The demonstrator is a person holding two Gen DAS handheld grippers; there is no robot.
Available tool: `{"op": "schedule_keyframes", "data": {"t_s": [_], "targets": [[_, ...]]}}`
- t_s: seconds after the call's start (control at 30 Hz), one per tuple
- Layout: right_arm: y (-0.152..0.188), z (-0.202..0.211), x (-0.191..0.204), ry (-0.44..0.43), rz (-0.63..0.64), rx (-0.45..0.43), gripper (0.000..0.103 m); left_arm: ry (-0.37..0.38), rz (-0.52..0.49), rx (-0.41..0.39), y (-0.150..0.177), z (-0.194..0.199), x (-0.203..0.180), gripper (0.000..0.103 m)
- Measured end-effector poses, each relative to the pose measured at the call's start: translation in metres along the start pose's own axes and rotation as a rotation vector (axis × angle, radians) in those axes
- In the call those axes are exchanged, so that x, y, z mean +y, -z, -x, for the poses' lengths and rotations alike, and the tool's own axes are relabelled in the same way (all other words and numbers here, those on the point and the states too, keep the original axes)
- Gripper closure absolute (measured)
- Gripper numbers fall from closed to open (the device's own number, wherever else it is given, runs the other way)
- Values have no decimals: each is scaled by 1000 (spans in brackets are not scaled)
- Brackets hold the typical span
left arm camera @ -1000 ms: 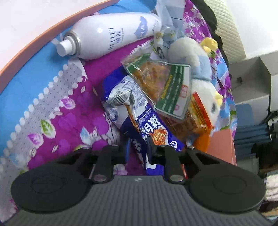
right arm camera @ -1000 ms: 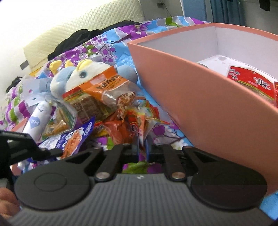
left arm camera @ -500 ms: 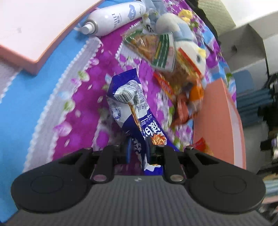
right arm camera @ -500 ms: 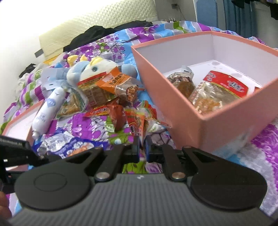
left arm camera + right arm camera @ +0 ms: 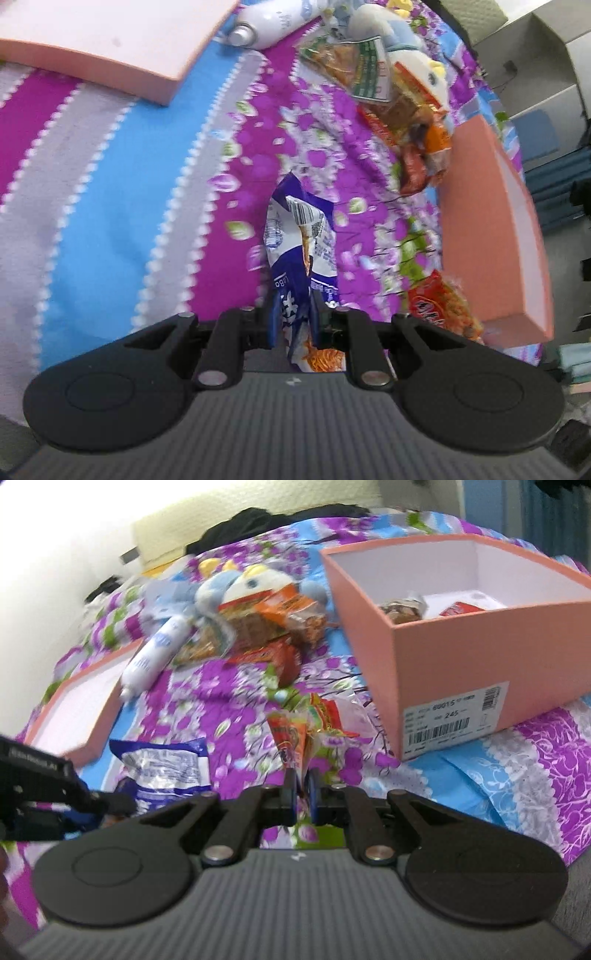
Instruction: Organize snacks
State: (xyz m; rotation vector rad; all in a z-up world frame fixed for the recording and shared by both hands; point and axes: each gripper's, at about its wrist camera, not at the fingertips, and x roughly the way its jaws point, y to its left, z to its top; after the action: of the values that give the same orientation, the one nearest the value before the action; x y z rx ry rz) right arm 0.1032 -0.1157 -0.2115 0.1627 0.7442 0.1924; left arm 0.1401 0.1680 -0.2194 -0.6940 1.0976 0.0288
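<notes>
Partway through this one, I'd say: the box (image 5: 458, 642) already has a couple of packets lying in it, a brown one (image 5: 400, 610) and a red one (image 5: 456, 608), but most of the snacks sit out on the bedspread (image 5: 110, 206). Both grippers are loaded. The left gripper (image 5: 292, 317) has its fingers clamped on the bottom end of a blue bag (image 5: 301, 236), which sticks out straight ahead of the fingertips, clear of the pile. The right gripper (image 5: 300, 789) is pinched shut on the tail of an orange packet (image 5: 291, 738), with a crinkly clear-and-red wrapper (image 5: 334, 716) touching it just ahead and to the right. The box is ahead and right of the right fingers, near, its labelled wall facing them. So two bags look ready to go in; what's left is the heap (image 5: 273, 627) farther ahead of the right fingers, left of the box. Mixed in with that heap are a plush toy (image 5: 255, 581) and a white spray can (image 5: 153, 653), neither a snack, so they'll need working around. A box lid (image 5: 77, 701) lies off to the far left. The box wall is tall, so both bags probably need lifting over the rim.
</notes>
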Motion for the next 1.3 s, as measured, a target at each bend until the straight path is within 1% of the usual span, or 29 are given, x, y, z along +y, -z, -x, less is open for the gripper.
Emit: {"op": "schedule_keyframes", "data": {"t_s": [0.13, 0.2, 0.23, 0.27, 0.3, 0.33, 0.37, 0.4, 0.47, 0.5, 0.53, 0.57, 0.6, 0.7, 0.77, 0.87, 1.0, 1.03, 1.13, 1.2, 1.3], "targets": [[8, -1, -2, -21, 26, 27, 93, -62, -7, -20, 2, 11, 10, 83], [9, -5, -4, -36, 24, 54, 92, -83, -15, -27, 3, 16, 13, 79], [10, -6, -6, -47, 16, 67, 91, -96, -19, -31, 3, 19, 13, 69], [11, -7, -8, -50, 12, 75, 91, -114, -24, -37, 4, 22, 12, 51], [13, -8, -9, -50, 13, 77, 91, -132, -27, -45, 4, 24, 11, 42], [14, -7, -9, -51, 19, 76, 90, -147, -31, -58, 5, 26, 8, 29], [15, -6, -9, -53, 30, 71, 90, -149, -41, -73, 6, 29, 5, 26], [16, -5, -10, -54, 39, 69, 87, -145, -51, -81, 7, 30, 2, 24], [18, -3, -11, -43, 54, 73, 71, -148, -66, -91, 8, 32, -5, 15], [18, -2, -12, -38, 58, 70, 57, -153, -74, -100, 8, 32, -9, 14], [19, 0, -14, -35, 63, 65, 52, -157, -82, -108, 9, 31, -13, 11], [19, 1, -15, -27, 71, 62, 44, -161, -88, -112, 9, 31, -17, 10], [19, 3, -16, -16, 83, 58, 39, -162, -90, -113, 8, 30, -21, 10], [19, 9, -20, 23, 120, 59, 39, -156, -113, -102, 7, 24, -30, 9], [18, 14, -23, 49, 136, 45, 39, -174, -149, -96, 8, 20, -38, 9], [13, 26, -25, 57, 171, -16, 39, -205, -200, -87, 10, 13, -50, 7], [4, 31, -19, 57, 287, -82, 39, -246, -265, -72, 11, 0, -64, 4], [2, 28, -19, 49, 302, -82, 39, -261, -288, -69, 12, -3, -68, 3], [-4, 16, -20, 20, 334, -45, 39, -302, -347, -59, 13, -15, -76, 3], [-4, 9, -19, 18, 363, -24, 39, -320, -371, -58, 13, -23, -80, 3], [-4, 0, -19, -18, 371, 16, 39, -343, -399, -62, 12, -33, -84, 3]]}}
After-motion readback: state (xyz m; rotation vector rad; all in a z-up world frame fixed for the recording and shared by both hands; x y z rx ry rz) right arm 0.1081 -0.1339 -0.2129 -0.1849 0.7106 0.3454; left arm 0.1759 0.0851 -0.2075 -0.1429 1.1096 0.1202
